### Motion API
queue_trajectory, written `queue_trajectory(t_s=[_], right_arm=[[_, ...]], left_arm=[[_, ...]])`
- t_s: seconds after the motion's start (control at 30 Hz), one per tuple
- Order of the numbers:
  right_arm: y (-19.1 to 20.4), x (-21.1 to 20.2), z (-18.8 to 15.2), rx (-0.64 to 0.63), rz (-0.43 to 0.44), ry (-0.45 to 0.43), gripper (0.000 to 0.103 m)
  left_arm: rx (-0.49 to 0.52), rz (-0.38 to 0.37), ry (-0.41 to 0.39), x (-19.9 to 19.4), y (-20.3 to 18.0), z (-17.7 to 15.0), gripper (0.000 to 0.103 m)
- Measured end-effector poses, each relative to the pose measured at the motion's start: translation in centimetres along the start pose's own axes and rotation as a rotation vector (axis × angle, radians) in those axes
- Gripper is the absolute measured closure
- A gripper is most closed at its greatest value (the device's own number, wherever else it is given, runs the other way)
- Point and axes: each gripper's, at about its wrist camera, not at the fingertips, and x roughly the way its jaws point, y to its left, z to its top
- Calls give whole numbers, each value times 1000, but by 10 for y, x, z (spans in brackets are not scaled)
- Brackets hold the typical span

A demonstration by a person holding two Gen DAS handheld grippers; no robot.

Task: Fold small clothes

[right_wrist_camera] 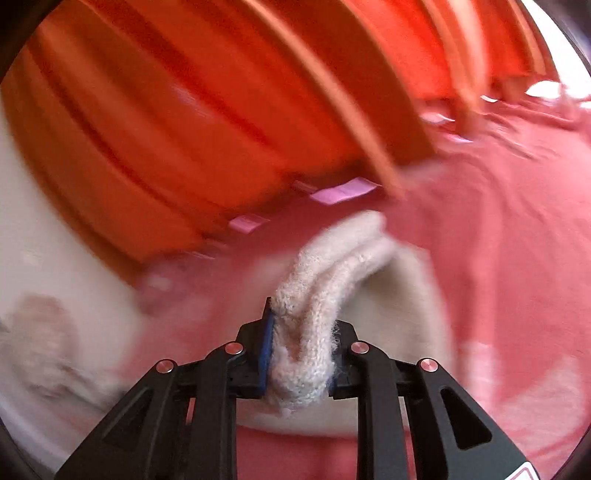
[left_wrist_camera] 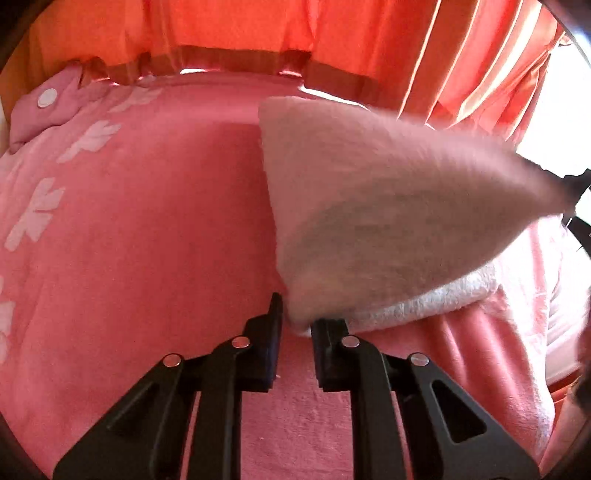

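A small white fluffy knit garment [left_wrist_camera: 369,206] lies on a pink bed cover [left_wrist_camera: 155,229], with its upper layer lifted and stretched to the right. My left gripper [left_wrist_camera: 297,326] is shut on the garment's near corner, low over the cover. My right gripper [right_wrist_camera: 301,354] is shut on a bunched edge of the same garment [right_wrist_camera: 325,273] and holds it raised above the bed. The right wrist view is blurred by motion. The right gripper's black tip [left_wrist_camera: 576,184] shows at the far right of the left wrist view, at the garment's pulled-out corner.
Orange-red curtains [left_wrist_camera: 295,33] hang behind the bed. A pink pillow [left_wrist_camera: 44,107] with a white dot lies at the back left. The cover has pale flower shapes [left_wrist_camera: 37,210] along its left side. A bright window [left_wrist_camera: 561,122] is at the right.
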Motion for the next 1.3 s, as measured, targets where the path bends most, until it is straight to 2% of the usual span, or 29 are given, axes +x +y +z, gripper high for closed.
queue_trajectory(t_s=[0.03,0.07,0.1,0.17,0.27,0.4,0.47,0.5,0.57,0.63,0.7,0.73,0.77,0.8,0.9,0.97,1.0,1.07,1.1,1.2,1.3], right_arm=[[-26,27,-8,56,-29,112,83],[-43,45,-16,97,-27,182,83],[-54,48,-17,153,29,200,83],[-56,41,-14,142,61,191,82],[-47,35,-16,83,27,178,75],[-33,1,-12,38,-25,76,55],[-30,-13,-2,20,-27,26,50],[-29,-14,4,12,-16,17,45],[-20,-4,22,-18,5,19,43],[-17,17,31,-48,-6,55,38],[-10,56,37,-81,-46,138,37],[-8,69,37,-94,-78,167,42],[-3,79,37,-119,-91,190,55],[1,79,39,-130,-76,196,93],[17,36,57,-134,80,59,93],[9,9,65,-113,155,-23,94],[5,12,65,-109,145,-16,95],[-23,61,55,-107,-39,123,95],[-37,88,43,-108,-104,207,95],[-32,70,39,-104,-75,142,95],[-16,32,36,-111,-70,95,84]], left_arm=[[7,7,11,4,-2,-1,89],[11,14,23,10,-3,-4,89],[7,17,33,13,-4,-5,89],[1,25,39,15,-5,-8,89],[18,36,30,4,-12,-8,89],[51,0,9,-26,-19,-4,87],[59,-27,-14,-43,-21,-2,79],[57,-32,-24,-48,-22,0,70],[46,-47,-59,-58,-26,10,68],[32,-64,-89,-63,-33,22,64],[14,-63,-97,-60,-38,33,62],[5,-58,-91,-53,-41,39,62],[0,-45,-80,-47,-42,42,62],[-7,-24,-62,-37,-42,44,62],[-21,0,-12,-19,-38,44,62],[-17,8,-8,-15,-38,40,60],[-12,4,-7,-14,-37,39,59],[-10,6,3,-10,-38,37,58],[1,7,6,-8,-40,37,57],[44,52,-4,-5,-49,33,54],[53,72,-8,-4,-49,30,54]])
